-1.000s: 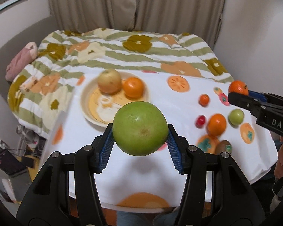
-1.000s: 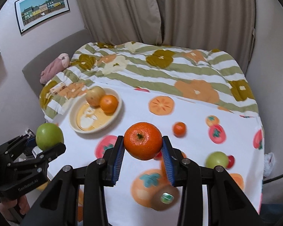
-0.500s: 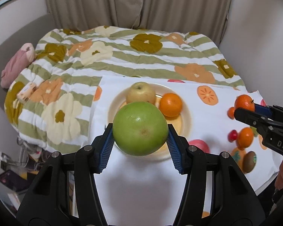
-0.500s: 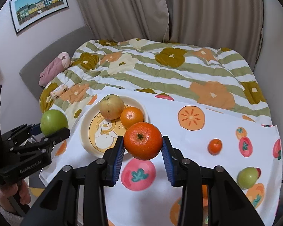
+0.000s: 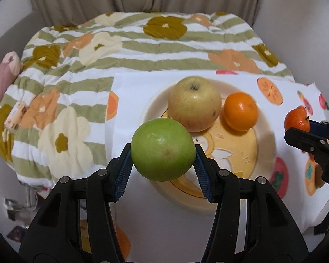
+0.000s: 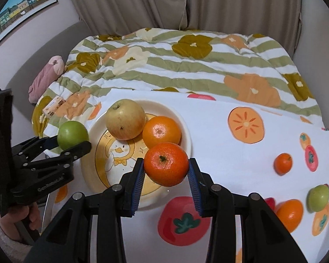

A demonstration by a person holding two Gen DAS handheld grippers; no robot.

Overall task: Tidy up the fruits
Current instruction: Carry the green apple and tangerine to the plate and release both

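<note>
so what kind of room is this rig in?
Likely a bedroom at home: a floral quilt covers a bed, closed curtains hang behind it, and a framed picture is on the wall.

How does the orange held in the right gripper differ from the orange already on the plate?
The held orange is a deeper reddish orange with a green stem nub facing the camera; the plate orange is paler and shows only a faint navel. The held orange is clamped between the right gripper pads, above the plate; the plate orange rests on the plate beside the yellow apple. Both are round and unpeeled.
</note>
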